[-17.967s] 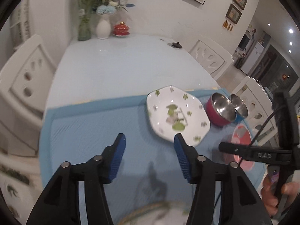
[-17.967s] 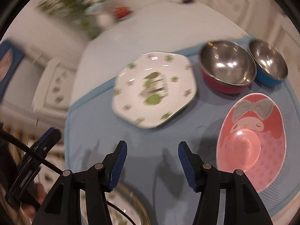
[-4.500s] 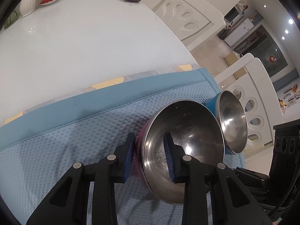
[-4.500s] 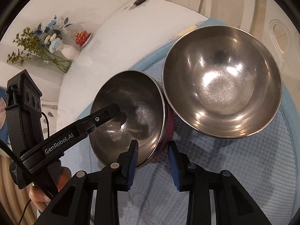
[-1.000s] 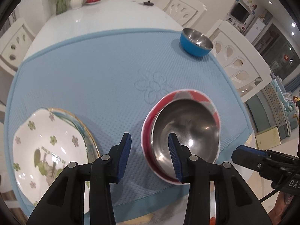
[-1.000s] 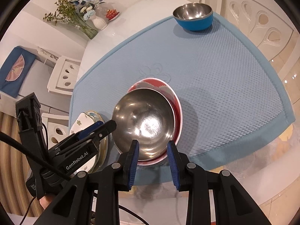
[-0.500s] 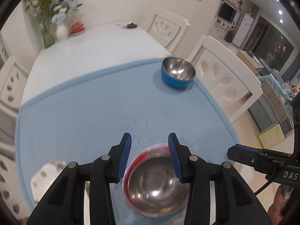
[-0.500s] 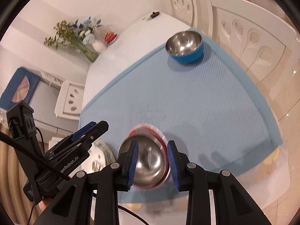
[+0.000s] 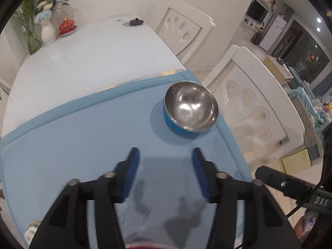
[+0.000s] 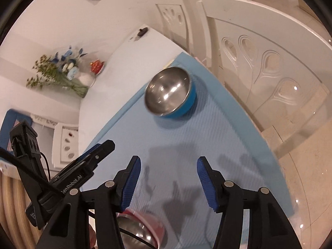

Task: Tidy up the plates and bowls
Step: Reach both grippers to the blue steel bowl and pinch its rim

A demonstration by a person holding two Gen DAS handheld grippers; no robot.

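Observation:
A steel bowl with a blue outside stands alone near the far right corner of the blue mat; it also shows in the right wrist view. My left gripper is open and empty, above the mat, short of the bowl. My right gripper is open and empty, also short of it. The red-sided steel bowl sits in the pink plate at the bottom edge, between the right fingers. A sliver of the flowered plate shows at lower left.
White chairs stand close along the mat's right edge. A vase of flowers, a red lidded cup and a small black lid sit at the far end of the white table.
Both grippers have opened wider and moved forward toward the blue bowl. The red bowl on the pink plate has slid almost out of view at the bottom.

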